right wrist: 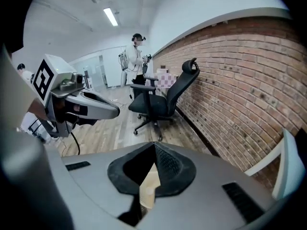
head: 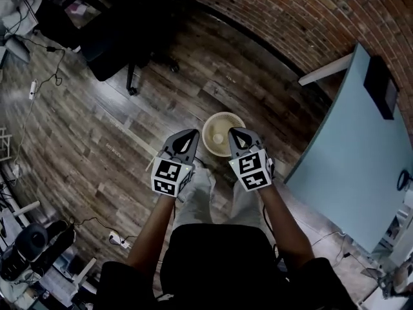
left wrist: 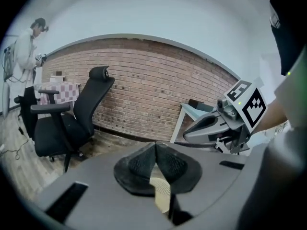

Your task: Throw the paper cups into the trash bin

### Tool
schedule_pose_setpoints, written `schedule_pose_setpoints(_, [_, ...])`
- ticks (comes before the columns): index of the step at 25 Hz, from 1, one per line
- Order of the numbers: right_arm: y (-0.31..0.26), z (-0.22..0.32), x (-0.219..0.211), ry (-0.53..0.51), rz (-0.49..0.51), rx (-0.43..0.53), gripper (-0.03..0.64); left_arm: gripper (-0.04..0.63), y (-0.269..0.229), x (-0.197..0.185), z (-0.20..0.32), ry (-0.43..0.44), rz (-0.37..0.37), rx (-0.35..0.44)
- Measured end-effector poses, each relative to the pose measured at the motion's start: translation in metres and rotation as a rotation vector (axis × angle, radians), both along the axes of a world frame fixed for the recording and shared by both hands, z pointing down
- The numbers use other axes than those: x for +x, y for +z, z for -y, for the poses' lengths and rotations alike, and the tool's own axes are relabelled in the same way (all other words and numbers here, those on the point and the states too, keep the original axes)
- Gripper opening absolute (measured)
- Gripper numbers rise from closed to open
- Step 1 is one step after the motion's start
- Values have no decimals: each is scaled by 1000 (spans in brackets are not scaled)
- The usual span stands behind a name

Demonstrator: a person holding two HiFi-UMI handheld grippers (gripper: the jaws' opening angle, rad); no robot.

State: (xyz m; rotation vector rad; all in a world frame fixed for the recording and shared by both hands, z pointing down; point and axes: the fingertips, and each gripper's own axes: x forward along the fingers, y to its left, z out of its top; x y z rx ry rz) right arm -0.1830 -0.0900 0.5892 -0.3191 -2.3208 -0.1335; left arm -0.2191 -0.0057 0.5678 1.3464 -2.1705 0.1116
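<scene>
A round cream trash bin (head: 222, 134) stands on the wooden floor right below my hands, with a white paper cup (head: 218, 138) lying inside it. My left gripper (head: 189, 134) hovers over the bin's left rim and my right gripper (head: 237, 133) over its right rim. Both are shut with nothing in them. In the left gripper view the pads of the left gripper (left wrist: 155, 145) meet at the tip, and a strip of the cream bin (left wrist: 162, 193) shows below them. The right gripper (right wrist: 154, 145) looks the same in its own view, with the bin (right wrist: 148, 188) under it.
A black office chair (head: 122, 37) stands on the floor at the far left. A light blue table (head: 361, 154) is close on the right, against the brick wall (head: 303, 18). Cables and a power strip (head: 118, 240) lie near my left foot. A person (right wrist: 136, 51) stands far off.
</scene>
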Motion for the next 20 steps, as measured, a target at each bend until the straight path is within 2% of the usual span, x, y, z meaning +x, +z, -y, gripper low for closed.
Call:
schedule_pose_setpoints(5, [-43, -3, -7, 21, 62, -22, 5, 9, -34, -13, -17, -77, 19, 26])
schedule_pose_setpoints(8, [-70, -12, -9, 22, 100, -43, 5, 9, -52, -16, -27, -132, -8, 83])
schedule_pose_setpoints(10, [-86, -17, -10, 24, 133, -57, 5, 9, -68, -19, -32, -159, 2, 118])
schedule_pose_setpoints(16, [-127, -24, -18, 51, 206, -65, 5, 9, -109, -22, -33, -143, 71, 191])
schedule_pose_setpoints(20, [-154, -28, -26, 90, 276, -100, 5, 9, -125, -23, -32, -105, 88, 214])
